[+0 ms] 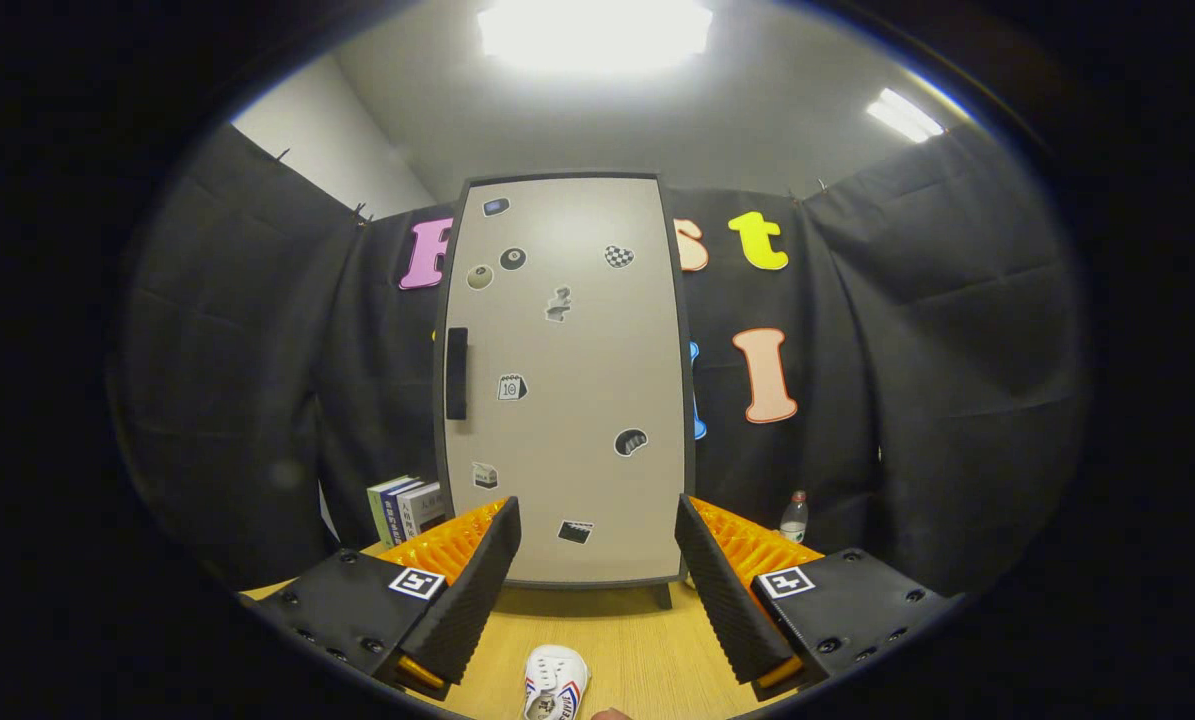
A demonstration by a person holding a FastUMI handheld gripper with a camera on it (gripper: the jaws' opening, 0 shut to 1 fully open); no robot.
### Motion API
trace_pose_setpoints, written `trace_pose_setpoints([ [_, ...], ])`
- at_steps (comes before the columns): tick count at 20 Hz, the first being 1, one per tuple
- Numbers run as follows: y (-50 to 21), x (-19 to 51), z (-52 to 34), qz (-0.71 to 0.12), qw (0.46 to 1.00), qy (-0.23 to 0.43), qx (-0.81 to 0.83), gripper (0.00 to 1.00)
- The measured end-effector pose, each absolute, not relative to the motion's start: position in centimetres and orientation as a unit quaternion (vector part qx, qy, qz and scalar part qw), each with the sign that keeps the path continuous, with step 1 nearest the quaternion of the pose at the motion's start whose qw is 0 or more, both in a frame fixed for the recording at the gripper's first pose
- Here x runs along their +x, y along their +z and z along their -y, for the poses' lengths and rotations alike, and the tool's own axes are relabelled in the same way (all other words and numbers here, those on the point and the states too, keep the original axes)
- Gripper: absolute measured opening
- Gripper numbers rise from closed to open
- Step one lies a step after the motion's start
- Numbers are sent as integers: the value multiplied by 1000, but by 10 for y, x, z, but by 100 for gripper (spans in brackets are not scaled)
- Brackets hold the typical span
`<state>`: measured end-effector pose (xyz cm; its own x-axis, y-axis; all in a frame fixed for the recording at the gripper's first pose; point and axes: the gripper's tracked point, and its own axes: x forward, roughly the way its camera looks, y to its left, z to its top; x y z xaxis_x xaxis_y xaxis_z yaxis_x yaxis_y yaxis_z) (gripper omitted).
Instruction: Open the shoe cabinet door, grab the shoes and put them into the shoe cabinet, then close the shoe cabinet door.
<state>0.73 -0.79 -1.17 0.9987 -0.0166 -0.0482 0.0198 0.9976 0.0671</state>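
Shoe cabinet door closed; gripper spread and empty.
Likely first step: hook the dark handle on the door's left edge and swing outward, clear of the white shoe on the table.

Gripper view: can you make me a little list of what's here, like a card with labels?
cabinet: shoe cabinet stands upright on the wooden table, beyond the fingers
door: shut, with stickers on it
handle: dark handle on the door's left edge
shoe: white shoe lies on the table between the fingers, near the camera
gripper: gripper with fingers wide apart, holding nothing
books: books stand left of the cabinet
bottle: bottle stands right of the cabinet
task so far: door not yet opened
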Motion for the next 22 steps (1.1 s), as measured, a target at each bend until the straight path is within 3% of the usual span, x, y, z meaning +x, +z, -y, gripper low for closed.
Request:
trace_pose_setpoints([
  [7, 1, 24, 1, -23, 999, -6, 35, 98],
  [22, 59, 178, -116, -7, 996, 84, 39, 98],
])
